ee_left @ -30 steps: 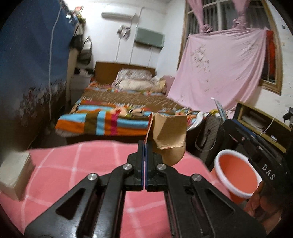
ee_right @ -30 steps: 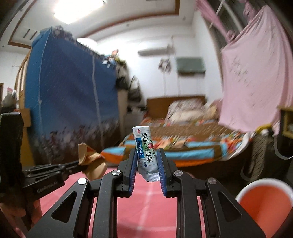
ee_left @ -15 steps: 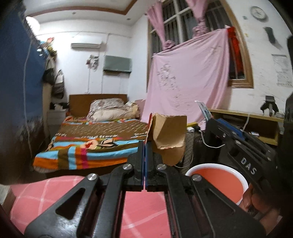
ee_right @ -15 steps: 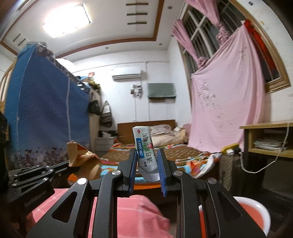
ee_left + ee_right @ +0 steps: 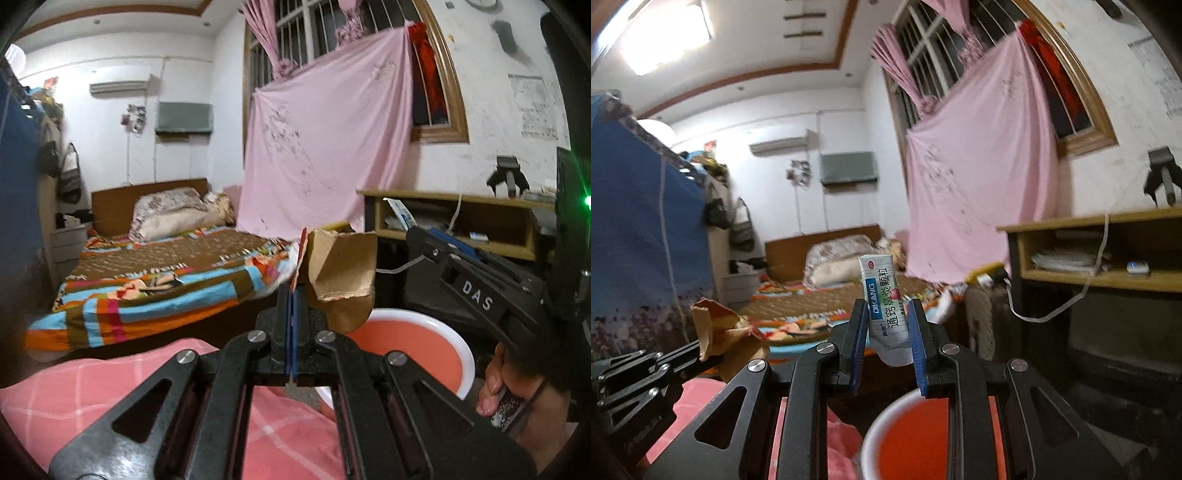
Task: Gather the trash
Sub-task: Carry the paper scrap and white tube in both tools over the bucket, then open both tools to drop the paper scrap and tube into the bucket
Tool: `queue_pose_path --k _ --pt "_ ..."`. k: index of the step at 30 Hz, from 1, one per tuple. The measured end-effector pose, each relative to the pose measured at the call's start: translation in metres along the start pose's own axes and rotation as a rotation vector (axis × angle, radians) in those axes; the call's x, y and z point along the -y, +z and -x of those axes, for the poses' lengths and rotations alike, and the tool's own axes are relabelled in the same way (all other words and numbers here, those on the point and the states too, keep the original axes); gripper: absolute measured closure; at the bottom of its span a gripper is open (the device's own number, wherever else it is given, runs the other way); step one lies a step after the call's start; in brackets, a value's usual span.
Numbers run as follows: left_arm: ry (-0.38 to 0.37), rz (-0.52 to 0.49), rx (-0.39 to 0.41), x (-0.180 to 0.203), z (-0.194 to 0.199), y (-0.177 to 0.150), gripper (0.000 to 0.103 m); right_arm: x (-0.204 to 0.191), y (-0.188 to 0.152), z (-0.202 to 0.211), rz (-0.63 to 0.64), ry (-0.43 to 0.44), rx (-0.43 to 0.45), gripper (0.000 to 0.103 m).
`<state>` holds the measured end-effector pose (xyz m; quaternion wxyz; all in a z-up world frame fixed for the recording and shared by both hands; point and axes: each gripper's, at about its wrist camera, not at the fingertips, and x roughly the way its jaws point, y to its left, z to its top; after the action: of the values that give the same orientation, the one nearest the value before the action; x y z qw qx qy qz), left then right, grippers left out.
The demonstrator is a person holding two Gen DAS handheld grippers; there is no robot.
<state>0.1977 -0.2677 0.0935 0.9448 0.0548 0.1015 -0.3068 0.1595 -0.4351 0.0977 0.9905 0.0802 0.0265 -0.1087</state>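
My left gripper [image 5: 293,295] is shut on a torn brown cardboard scrap [image 5: 341,273], which sticks up and right from its tips. Just beyond it stands an orange bucket with a white rim [image 5: 410,350]. My right gripper [image 5: 888,317] is shut on a white medicine sachet with blue print [image 5: 884,302], held upright between the blue pads. The same bucket [image 5: 905,439] lies directly below the right gripper. The left gripper with its cardboard [image 5: 720,332] shows at the left of the right wrist view; the right gripper [image 5: 413,236] shows at the right of the left wrist view.
A pink checked tablecloth [image 5: 110,402] covers the surface under both grippers. Behind are a bed with a striped blanket [image 5: 159,291], a hanging pink sheet [image 5: 325,147], and a wooden shelf unit [image 5: 1108,251] with a white cable. A hand [image 5: 495,384] holds the right tool.
Both grippers have swung rightward off the pink cloth toward the bucket, which is now nearer and larger in both views. Each still grips its piece of trash.
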Motion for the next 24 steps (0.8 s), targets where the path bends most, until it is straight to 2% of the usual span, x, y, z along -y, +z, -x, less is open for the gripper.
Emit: queue_pose_path --k 10,19,24 --pt "-0.062 0.027 -0.155 0.018 -0.044 -0.015 0.103 0.023 -0.019 -0.019 -0.024 -0.071 -0.121 0.083" --pt "-0.074 0.069 -0.299 0.027 -0.074 -0.025 0.103 0.036 -0.034 -0.032 -0.047 -0.107 -0.244 0.083" --pt "-0.083 0.093 -0.376 0.031 -0.089 -0.028 0.103 0.043 -0.038 -0.036 -0.067 -0.115 -0.283 0.082"
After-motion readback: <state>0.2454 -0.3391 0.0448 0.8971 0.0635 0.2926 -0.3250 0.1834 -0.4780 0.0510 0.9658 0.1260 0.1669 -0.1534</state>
